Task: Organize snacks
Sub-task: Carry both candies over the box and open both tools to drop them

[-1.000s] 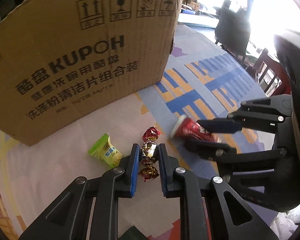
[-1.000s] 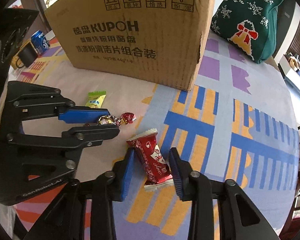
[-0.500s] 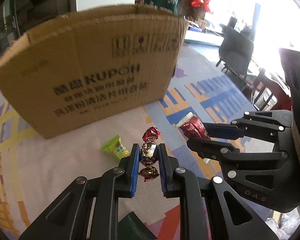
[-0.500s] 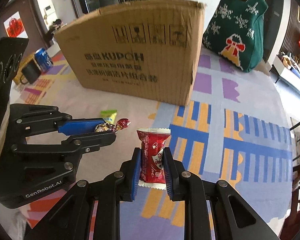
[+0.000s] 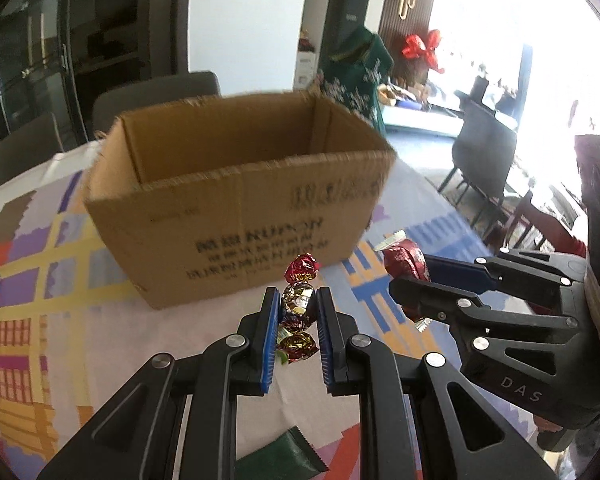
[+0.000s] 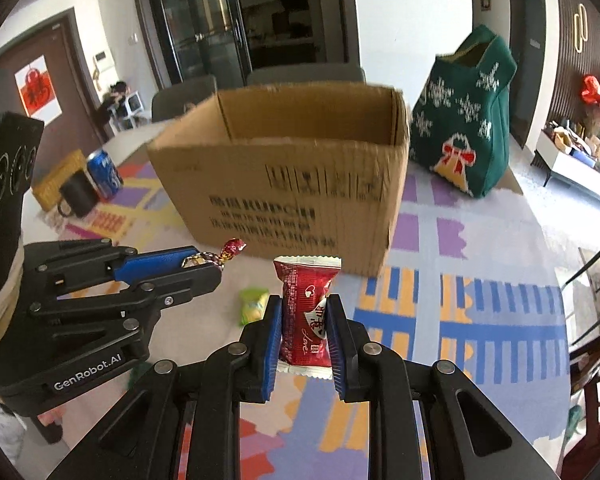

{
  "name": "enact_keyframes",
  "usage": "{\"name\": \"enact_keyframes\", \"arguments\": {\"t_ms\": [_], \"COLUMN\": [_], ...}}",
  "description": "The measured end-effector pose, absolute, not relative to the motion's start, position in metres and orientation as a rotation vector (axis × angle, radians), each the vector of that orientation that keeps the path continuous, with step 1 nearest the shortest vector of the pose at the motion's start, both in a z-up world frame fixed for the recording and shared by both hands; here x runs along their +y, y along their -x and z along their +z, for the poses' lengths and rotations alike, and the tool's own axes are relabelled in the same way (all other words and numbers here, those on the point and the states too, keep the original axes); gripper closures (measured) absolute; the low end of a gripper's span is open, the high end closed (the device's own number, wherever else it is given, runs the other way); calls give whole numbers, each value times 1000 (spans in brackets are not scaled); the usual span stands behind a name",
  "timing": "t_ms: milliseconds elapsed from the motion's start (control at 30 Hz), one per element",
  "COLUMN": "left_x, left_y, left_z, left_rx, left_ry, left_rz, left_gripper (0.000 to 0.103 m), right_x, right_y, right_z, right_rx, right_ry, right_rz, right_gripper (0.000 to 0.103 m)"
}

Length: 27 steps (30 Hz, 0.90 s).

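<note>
My left gripper (image 5: 298, 304) is shut on a red and gold foil-wrapped candy (image 5: 298, 300) and holds it above the table, in front of the open cardboard box (image 5: 240, 200). It also shows in the right wrist view (image 6: 204, 264). My right gripper (image 6: 304, 312) is shut on a red snack packet (image 6: 305, 312), held upright at about the same height, to the right of the left gripper. The packet also shows in the left wrist view (image 5: 404, 260). The box (image 6: 292, 192) stands open-topped just beyond both grippers. A green snack packet (image 6: 253, 304) lies on the table below.
A green Christmas bag (image 6: 464, 120) stands right of the box. A blue can (image 6: 104, 172), a black mug (image 6: 78, 198) and a yellow basket (image 6: 54, 180) sit at the left. A dark green packet (image 5: 284, 460) lies near the table's front. Chairs stand behind the table.
Both grippers have risen with their snacks, from table level to near the height of the box's rim. The box's open inside has come into view.
</note>
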State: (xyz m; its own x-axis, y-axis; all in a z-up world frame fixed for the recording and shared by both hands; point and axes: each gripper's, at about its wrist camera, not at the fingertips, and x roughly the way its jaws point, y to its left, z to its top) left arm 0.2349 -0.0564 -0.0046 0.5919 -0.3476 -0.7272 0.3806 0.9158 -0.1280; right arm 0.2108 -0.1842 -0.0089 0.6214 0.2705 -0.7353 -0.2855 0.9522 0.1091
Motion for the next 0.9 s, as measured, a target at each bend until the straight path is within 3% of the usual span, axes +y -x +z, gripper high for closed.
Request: {"name": "enact_keyframes", "arguments": {"t_ms": [467, 900], "left_x": [-27, -15], "left_y": [-248, -284], "left_z": [55, 76], "left_rx": [683, 643], "left_ry": [-9, -41], "left_rz": [-355, -305], "left_gripper": [84, 84], "right_x": [-165, -151], "right_y": [-226, -259], "right_z": [44, 70], "right_rx": [706, 664], "right_ry": [-10, -7], "right_rz": [340, 355], "right_gripper": [80, 80]}}
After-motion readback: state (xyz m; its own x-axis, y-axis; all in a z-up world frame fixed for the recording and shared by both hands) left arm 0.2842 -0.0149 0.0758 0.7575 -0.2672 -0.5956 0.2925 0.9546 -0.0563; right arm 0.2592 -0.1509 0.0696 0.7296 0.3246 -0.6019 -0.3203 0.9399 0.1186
